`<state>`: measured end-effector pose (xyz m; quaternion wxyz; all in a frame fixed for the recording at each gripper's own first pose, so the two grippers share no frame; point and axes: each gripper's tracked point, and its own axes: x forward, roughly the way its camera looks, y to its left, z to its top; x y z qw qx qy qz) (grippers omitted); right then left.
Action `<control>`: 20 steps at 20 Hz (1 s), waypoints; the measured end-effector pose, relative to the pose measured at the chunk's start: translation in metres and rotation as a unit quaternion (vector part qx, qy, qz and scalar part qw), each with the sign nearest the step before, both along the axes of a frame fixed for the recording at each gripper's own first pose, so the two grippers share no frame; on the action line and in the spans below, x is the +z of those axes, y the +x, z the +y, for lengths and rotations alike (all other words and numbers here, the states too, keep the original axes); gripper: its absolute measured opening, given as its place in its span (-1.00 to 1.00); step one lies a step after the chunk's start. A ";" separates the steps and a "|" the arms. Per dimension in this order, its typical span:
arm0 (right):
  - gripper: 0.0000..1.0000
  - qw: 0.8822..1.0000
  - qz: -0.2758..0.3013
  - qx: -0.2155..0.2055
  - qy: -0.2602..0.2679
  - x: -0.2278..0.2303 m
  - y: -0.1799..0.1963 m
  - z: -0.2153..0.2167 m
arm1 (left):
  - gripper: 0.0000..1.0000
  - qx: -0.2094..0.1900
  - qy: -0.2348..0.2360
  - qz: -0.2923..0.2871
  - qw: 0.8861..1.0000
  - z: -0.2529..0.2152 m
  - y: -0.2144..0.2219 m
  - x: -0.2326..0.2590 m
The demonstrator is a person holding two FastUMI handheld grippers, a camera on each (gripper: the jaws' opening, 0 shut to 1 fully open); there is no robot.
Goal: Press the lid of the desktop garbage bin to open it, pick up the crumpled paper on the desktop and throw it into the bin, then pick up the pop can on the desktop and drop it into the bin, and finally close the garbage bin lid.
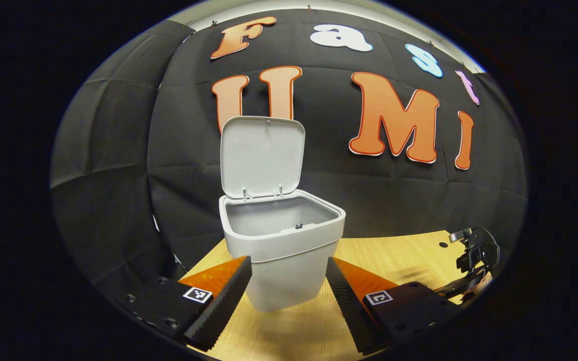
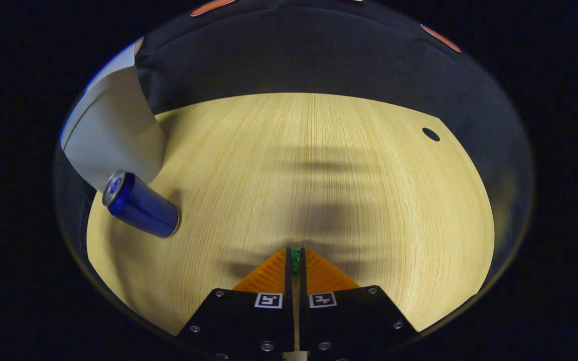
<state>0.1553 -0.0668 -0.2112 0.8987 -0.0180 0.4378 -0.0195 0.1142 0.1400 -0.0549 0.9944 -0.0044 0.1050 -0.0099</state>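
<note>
In the left gripper view my left claw hangs wide open with nothing in it, its two fingers spread to either side of the bin, whose lower body shows in the gap between them; I cannot tell whether either finger touches it. The bin stands upright on the desk, close in front of me, and its lid is swung up and back on its hinges, standing nearly upright behind the mouth. What I can see of the bin's inside is bare wall. Far off at the right edge of the desk there is a dark bit of gear with cables, which I cannot make out well, and behind everything hangs the black cloth wall. In the right gripper view my right claw is shut, the fingers pressed almost together with a small green bit showing at the tips; I cannot tell what that is, nor whether it is held. This claw points down at bare desk, with blurred shadow lying ahead of it. Further away to the left the can lies on its side on the desk, its top end towards the bin, just beside the bin's base. A small dark hole sits near the desk's far right corner.
</note>
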 end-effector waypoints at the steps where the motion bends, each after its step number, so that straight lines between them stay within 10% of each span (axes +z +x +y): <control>1: -0.91 1.000 -0.011 -0.006 0.012 0.016 0.011 -0.002 | 0.89 0.000 -0.001 0.000 1.000 0.000 -0.001 0.000; 5: -0.92 0.997 -0.070 -0.004 0.041 0.105 0.068 -0.005 | 0.89 -0.002 -0.009 -0.002 1.000 -0.002 -0.002 0.000; 6: -0.91 0.995 -0.086 0.003 0.045 0.109 0.020 -0.025 | 0.89 -0.004 -0.010 -0.004 1.000 -0.003 -0.003 0.002; 10: -0.92 0.984 -0.161 0.049 0.059 0.214 0.109 0.028 | 0.89 -0.008 -0.014 -0.009 1.000 -0.003 -0.011 0.007; 20: -0.93 0.918 -0.318 0.221 0.089 0.409 0.120 0.178 | 0.89 0.028 -0.036 -0.018 0.999 0.044 -0.046 0.012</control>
